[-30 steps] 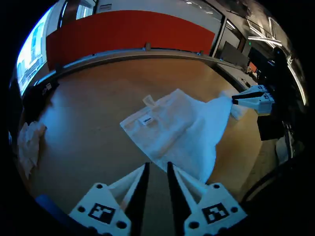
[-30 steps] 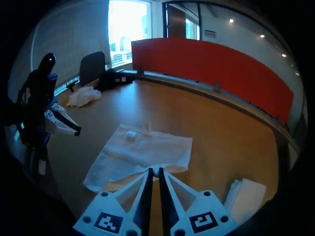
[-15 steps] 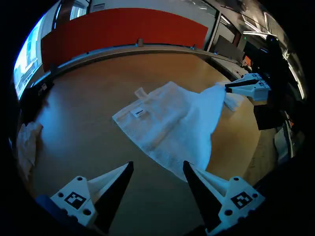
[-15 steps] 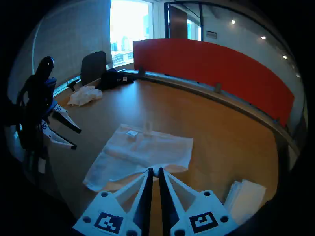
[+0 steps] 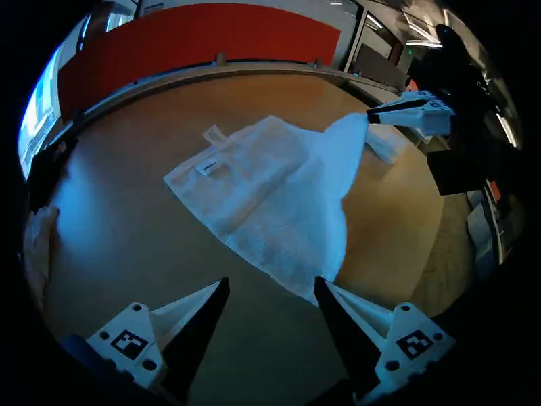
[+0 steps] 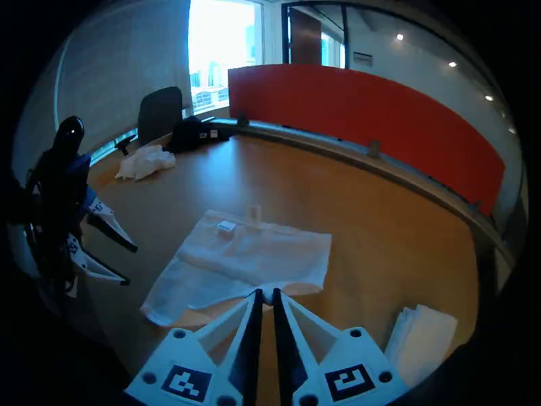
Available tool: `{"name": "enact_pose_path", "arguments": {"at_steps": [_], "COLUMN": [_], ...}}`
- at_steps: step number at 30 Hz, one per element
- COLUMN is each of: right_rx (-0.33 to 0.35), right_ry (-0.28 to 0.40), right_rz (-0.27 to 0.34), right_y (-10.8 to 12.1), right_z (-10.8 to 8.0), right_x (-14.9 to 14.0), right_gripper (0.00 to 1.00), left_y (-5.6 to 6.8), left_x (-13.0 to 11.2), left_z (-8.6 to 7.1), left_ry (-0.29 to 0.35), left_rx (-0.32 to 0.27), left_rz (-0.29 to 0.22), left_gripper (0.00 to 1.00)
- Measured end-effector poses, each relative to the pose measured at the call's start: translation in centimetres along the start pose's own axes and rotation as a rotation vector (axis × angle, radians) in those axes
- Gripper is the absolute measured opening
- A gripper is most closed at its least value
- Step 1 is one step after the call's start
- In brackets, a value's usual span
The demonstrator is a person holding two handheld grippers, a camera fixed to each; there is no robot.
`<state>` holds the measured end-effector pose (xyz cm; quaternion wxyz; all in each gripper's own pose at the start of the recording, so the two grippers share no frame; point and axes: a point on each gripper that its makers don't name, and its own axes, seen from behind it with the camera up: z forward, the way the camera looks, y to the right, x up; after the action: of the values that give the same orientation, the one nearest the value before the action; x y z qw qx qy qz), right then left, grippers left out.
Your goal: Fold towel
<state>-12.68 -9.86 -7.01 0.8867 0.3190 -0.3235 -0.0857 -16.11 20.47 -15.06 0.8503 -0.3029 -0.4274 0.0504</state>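
A white towel (image 5: pixel 270 183) lies spread on the wooden table (image 5: pixel 122 203), one corner lifted off the surface. My right gripper (image 6: pixel 266 294) is shut on that raised corner, and the towel (image 6: pixel 250 260) stretches away from its tips; in the left gripper view this right gripper (image 5: pixel 406 115) holds the corner up at the far right. My left gripper (image 5: pixel 270 284) is open just short of the towel's near edge, with nothing between its fingers. From the right gripper view the left gripper (image 6: pixel 130 265) stands open beside the towel's left corner.
A crumpled white cloth (image 6: pixel 144 162) lies at the table's far left, near a dark chair (image 6: pixel 159 115) and a black bag (image 6: pixel 193 132). A stack of folded towels (image 6: pixel 422 338) sits at the right edge. A red partition (image 6: pixel 365 115) runs along the back.
My left gripper went from shut to open at the towel's near edge, then shifted slightly. The right gripper stayed shut on the raised corner.
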Motion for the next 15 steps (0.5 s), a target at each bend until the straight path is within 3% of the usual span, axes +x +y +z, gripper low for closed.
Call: {"name": "enact_pose_path", "arguments": {"at_steps": [15], "right_rx": [0.000], "right_ry": [0.003], "right_rz": [-0.003], "right_y": [-0.4], "right_z": [0.1], "right_x": [-0.3], "right_gripper": [0.11], "left_y": [4.5], "left_x": [-3.5], "left_z": [2.9], "left_ry": [-0.056], "left_rx": [-0.056], "left_rz": [0.011], "left_gripper": [0.93]}}
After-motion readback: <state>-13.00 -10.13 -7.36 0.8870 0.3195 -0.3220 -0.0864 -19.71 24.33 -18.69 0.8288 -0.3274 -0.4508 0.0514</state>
